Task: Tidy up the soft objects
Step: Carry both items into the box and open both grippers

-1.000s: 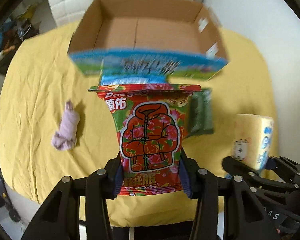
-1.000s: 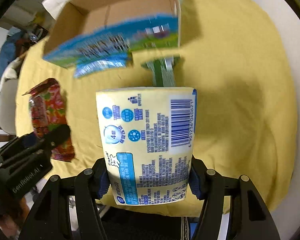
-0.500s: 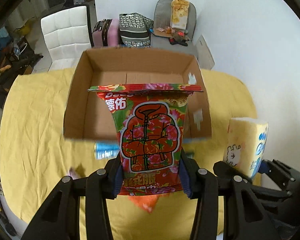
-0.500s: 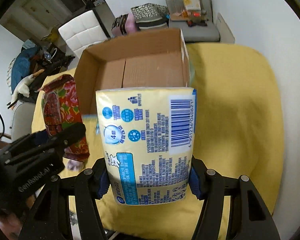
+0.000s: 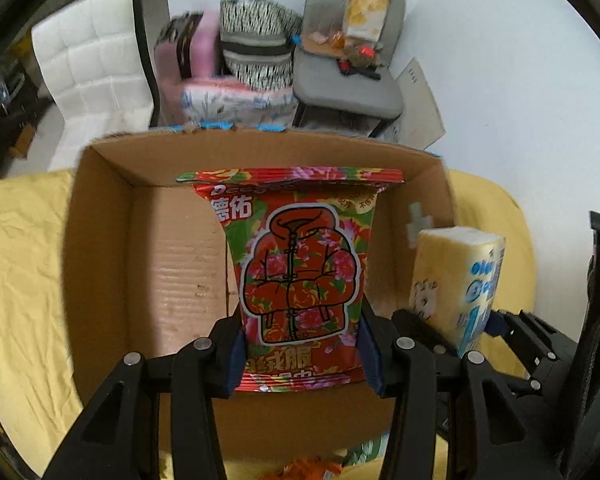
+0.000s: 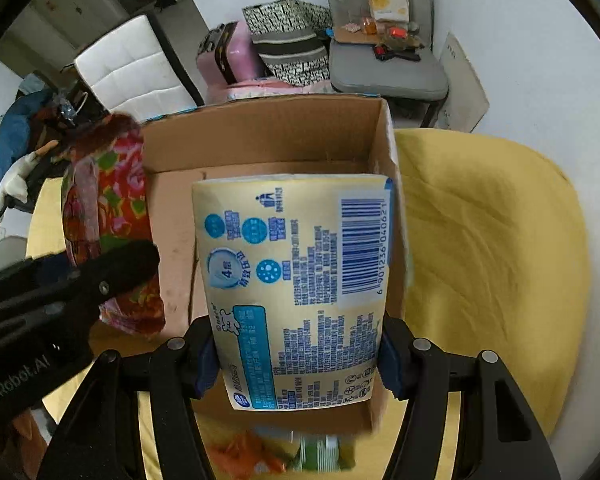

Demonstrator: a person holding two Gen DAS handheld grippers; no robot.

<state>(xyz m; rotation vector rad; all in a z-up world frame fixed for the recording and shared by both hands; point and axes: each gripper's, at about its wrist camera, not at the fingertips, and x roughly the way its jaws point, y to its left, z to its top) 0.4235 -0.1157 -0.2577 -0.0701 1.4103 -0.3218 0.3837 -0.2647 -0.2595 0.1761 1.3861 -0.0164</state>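
Red floral wipes pack (image 5: 300,276) stands upright, pinched between my left fingers (image 5: 370,344), held over the open cardboard box (image 5: 172,264) on the yellow-covered table (image 5: 20,272). Right view: my right fingers (image 6: 392,352) clamp a pale yellow tissue pack (image 6: 296,292) above the box's right side, with the left gripper (image 6: 80,280) and its red pack alongside.
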